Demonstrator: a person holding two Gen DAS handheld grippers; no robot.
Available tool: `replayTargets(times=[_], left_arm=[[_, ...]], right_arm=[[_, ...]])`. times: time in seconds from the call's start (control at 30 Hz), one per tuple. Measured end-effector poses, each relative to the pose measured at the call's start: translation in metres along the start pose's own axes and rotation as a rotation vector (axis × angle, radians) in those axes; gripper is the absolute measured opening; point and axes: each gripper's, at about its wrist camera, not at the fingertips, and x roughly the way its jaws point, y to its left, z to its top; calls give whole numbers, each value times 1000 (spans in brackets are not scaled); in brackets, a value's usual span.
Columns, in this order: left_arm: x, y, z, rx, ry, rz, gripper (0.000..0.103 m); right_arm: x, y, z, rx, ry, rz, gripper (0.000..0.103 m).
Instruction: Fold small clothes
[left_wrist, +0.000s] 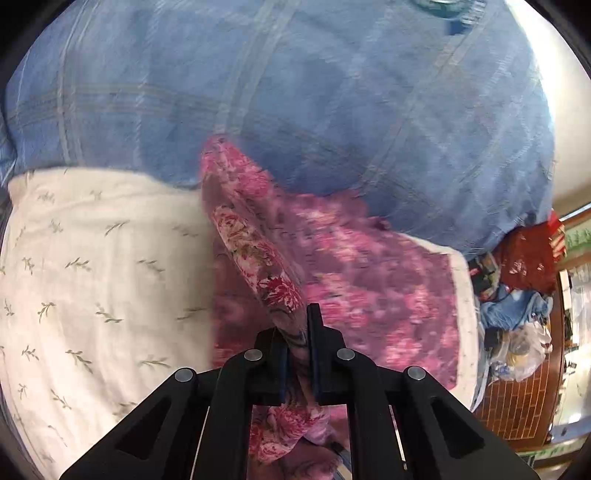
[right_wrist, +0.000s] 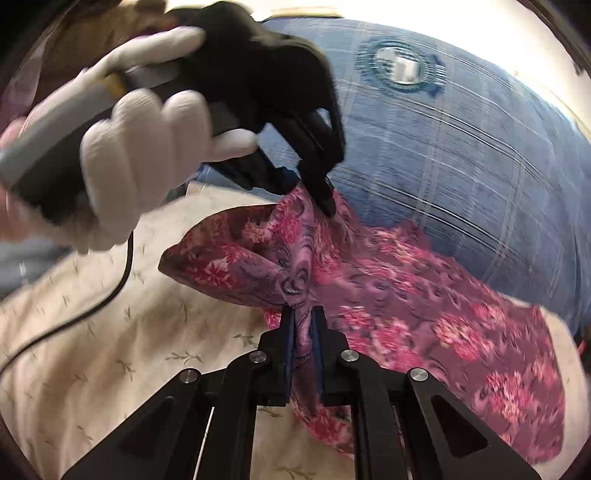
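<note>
Left tool (right_wrist: 325, 199), held in a white-gloved hand (right_wrist: 140, 155), angles downward and is clamped on a bunched edge of the floral garment (right_wrist: 424, 295). Right tool (right_wrist: 303, 332) is closed on another gathered fold nearer its camera. The garment hangs between both tools, trailing onto the cream sheet (right_wrist: 110, 332) and the blue checked blanket (right_wrist: 461, 147) ahead.

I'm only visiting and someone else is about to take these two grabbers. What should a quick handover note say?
Left gripper: shut on the floral cloth, pinching a bunched part.
Right gripper: shut on another bunch of the same cloth.
A gloved hand holds the left gripper.
The cloth is lifted at both pinches; the rest trails over the white sheet and blue blanket.
Done: cloth gripped.
Left: spread it flat and fold; no fold shows yet.
</note>
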Motion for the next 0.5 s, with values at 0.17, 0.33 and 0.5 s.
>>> replayTargets(times=[0.17, 0.33, 0.5], left_arm=[[-18, -60, -8, 77, -30, -38, 6], [-16, -95, -12, 133, -38, 104, 7], [-16, -52, 1, 16, -5, 278, 15]], right_arm=[[-23, -37, -2, 117, -34, 3, 0], [-33, -79, -14, 246, -15, 18, 0], [-30, -92, -26, 340, 24, 118, 7]])
